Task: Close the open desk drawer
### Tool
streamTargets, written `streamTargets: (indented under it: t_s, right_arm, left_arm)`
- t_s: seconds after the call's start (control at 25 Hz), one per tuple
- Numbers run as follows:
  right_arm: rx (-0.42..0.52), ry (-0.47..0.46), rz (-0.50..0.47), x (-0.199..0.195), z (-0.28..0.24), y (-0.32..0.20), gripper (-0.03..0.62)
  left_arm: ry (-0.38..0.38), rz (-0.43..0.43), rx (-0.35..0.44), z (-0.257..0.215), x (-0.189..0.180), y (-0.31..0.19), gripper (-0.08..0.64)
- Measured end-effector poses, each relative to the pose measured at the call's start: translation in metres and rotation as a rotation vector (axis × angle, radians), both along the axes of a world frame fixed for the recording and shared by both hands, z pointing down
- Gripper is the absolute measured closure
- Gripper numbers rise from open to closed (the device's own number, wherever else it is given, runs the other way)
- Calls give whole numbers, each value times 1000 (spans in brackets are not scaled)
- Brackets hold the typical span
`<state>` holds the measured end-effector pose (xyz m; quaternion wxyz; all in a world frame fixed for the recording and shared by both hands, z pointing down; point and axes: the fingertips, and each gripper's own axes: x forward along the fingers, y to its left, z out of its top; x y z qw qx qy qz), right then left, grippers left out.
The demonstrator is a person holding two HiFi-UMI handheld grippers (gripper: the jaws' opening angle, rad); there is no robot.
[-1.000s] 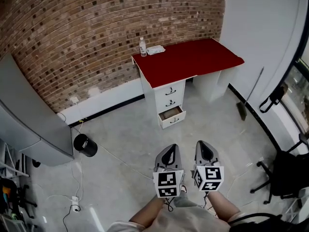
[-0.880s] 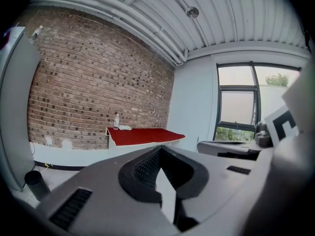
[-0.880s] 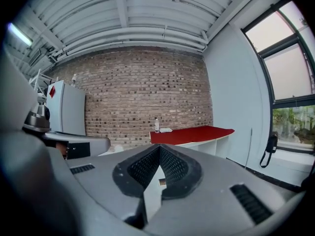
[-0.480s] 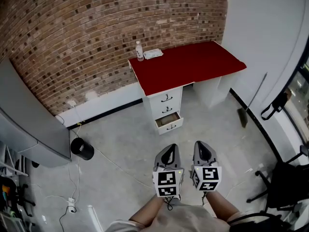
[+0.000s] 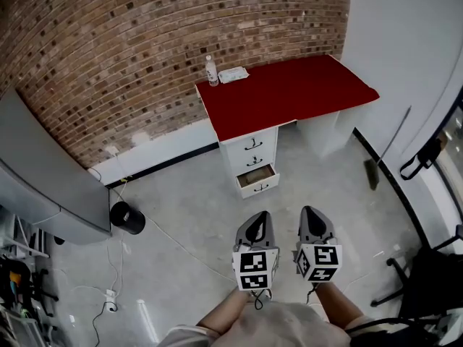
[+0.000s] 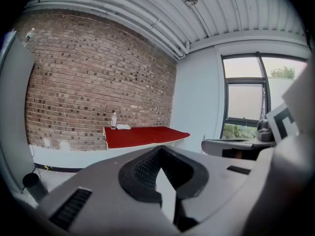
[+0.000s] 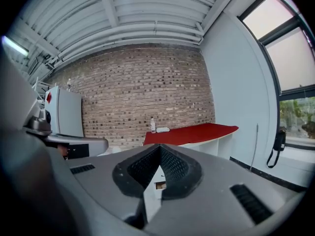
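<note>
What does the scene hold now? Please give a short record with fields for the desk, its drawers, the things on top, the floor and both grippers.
desk: red top, against the brick wall
drawers: three in a stack; bottom drawer open, the two above shut
on top: bottle and white packet at the back corner
floor: black bin near the wall
left gripper: jaws together, empty, well short of the desk
right gripper: jaws together, empty, beside the left one
</note>
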<state>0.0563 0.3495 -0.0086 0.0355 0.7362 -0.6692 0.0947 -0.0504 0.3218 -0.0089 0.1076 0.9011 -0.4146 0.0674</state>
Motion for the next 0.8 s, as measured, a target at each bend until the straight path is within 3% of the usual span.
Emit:
streamTargets:
  t_s: [0.4, 0.8]
  right_arm:
    - [-28, 8, -26, 14, 12, -31, 594]
    - [-10, 38, -99, 19, 8, -109, 594]
  left_arm:
    - [-25, -31, 20, 2, 7, -32, 560]
    - [-14, -58, 18, 9, 23, -101, 560]
